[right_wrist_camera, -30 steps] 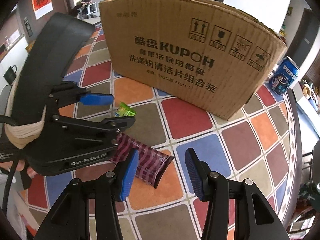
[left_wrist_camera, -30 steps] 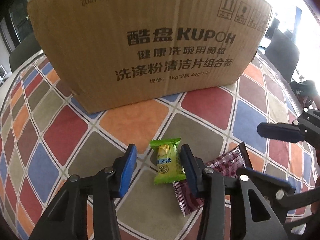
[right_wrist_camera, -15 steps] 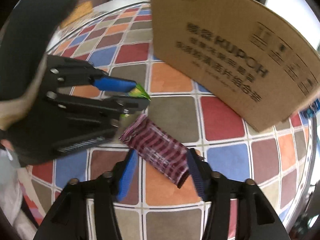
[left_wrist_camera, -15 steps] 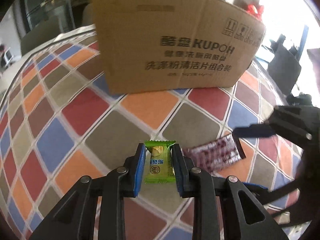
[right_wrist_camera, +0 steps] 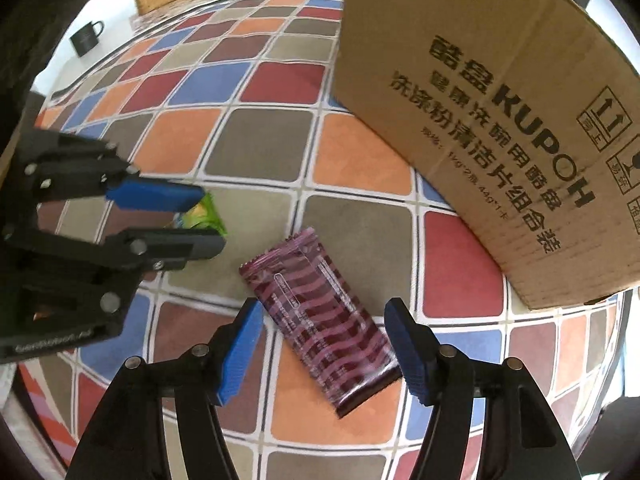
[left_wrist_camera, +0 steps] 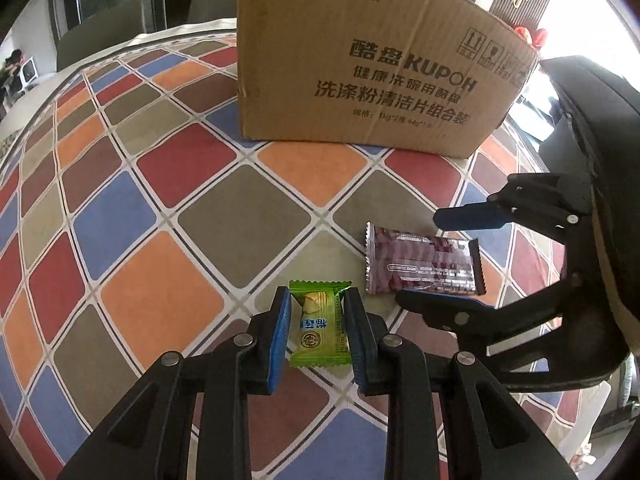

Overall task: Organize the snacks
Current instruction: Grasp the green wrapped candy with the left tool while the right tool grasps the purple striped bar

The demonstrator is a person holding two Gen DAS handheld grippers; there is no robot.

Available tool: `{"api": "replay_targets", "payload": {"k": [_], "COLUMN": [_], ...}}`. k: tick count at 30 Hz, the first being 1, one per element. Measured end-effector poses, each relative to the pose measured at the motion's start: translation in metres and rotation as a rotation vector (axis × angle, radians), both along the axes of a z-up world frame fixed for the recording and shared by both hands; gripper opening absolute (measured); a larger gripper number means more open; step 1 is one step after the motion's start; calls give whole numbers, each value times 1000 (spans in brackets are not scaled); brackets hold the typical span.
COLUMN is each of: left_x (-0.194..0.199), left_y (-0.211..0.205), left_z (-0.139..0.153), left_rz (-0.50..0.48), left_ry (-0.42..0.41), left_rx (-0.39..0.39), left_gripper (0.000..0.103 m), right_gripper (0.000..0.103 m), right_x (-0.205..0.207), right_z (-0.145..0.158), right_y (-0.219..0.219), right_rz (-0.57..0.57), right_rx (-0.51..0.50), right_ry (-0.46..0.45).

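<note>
Green candy (left_wrist_camera: 319, 330) sitting pinched between the blue pads of the left gripper (left_wrist_camera: 319, 336), jaws narrowed onto its long sides; whether it is lifting clear of the table (left_wrist_camera: 160, 280) or lying on the checked cloth is not readable from either view. Maroon wafer bar (right_wrist_camera: 326, 320) lying flat on the table just beside it, between the wide-open jaws of the right gripper (right_wrist_camera: 324, 344), pads apart from the wrapper on both sides, nothing gripped.

Risks, as judged:
- Candy wrapper is slick and crinkly; the grip is catching film rather than the solid middle, so it could be slipping or twisting out on the way up.
- Bar is lying at a slant to the right jaws; closing now could be pinching one corner and skidding it sideways.
- The two grippers are working close together; a sideways move could be knocking one into the other or nudging the bar.

Cardboard box (left_wrist_camera: 372, 60) standing behind, well apart from both snacks. Its top opening is cut off in both views, so contents and free room inside are unknown. A dark mug (right_wrist_camera: 86, 38) is showing small at the far table edge.
</note>
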State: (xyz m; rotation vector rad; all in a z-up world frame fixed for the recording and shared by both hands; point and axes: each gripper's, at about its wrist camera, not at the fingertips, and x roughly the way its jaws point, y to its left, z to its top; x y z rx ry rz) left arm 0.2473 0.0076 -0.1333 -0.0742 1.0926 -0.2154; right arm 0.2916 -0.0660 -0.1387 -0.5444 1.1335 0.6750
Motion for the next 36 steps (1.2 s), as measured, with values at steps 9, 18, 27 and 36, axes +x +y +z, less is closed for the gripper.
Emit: {"api": "replay_targets", "payload": {"k": [9, 18, 27, 36], "left_x": [4, -3, -20, -27], "left_y": [-1, 1, 14, 27], "left_z": [2, 9, 19, 11], "left_rz": [11, 17, 56, 78], "left_ry": [-11, -36, -80, -66], "left_rx": [-15, -15, 17, 15], "left_gripper": [27, 27, 27, 27], "right_gripper": [46, 9, 46, 46], "right_x": [10, 0, -9, -18], "right_z": [3, 12, 16, 8], "right_y": [-13, -22, -27, -6], "right_rz": [-96, -199, -293, -301], "right_rx": [96, 177, 202, 179], "right_ry": [52, 51, 39, 9]}}
